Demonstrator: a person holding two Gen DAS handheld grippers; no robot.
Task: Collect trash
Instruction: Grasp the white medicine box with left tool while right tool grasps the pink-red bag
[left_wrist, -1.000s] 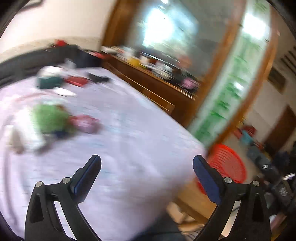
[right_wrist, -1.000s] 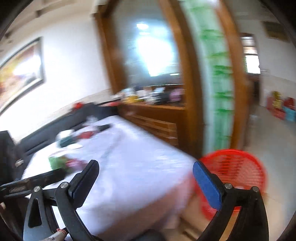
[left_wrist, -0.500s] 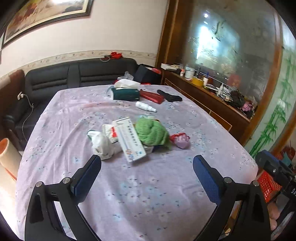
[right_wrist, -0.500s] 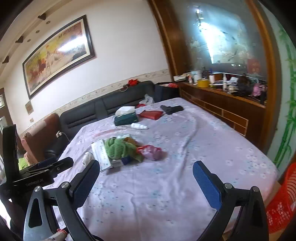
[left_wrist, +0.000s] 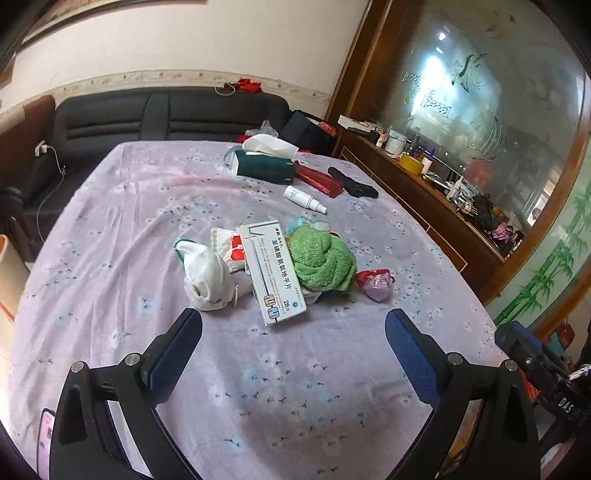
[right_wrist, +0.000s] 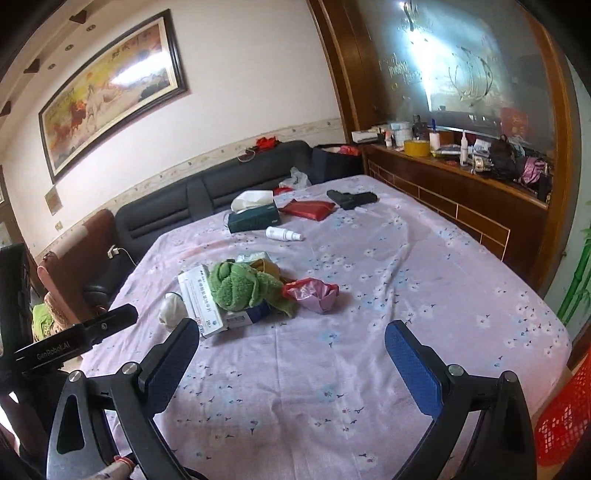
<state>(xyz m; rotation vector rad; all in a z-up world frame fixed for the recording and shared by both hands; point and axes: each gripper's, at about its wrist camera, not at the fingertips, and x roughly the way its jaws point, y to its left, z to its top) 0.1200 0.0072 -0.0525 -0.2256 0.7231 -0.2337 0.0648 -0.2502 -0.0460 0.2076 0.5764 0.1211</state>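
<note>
Left tongs (left_wrist: 293, 334) black-framed, blue ribbed pads, silver screws; right tongs (right_wrist: 291, 343) identical.

I see matt lilac cloth (left_wrist: 110, 229) with a small flower print over the tabletop, creased near its far edge. At the middle lies a fuzzy green towel (left_wrist: 321, 258), a smooth printed cardboard box (left_wrist: 275, 273), a crumpled white wad (left_wrist: 207, 275) and a shiny crinkled plastic bag (left_wrist: 376, 282). My left hand-held gripper (left_wrist: 293, 354) has matt black plastic arms, textured blue pads (left_wrist: 410, 363) and bright metal rivets. The sideboard (right_wrist: 461, 206) is glossy dark wood.
</note>
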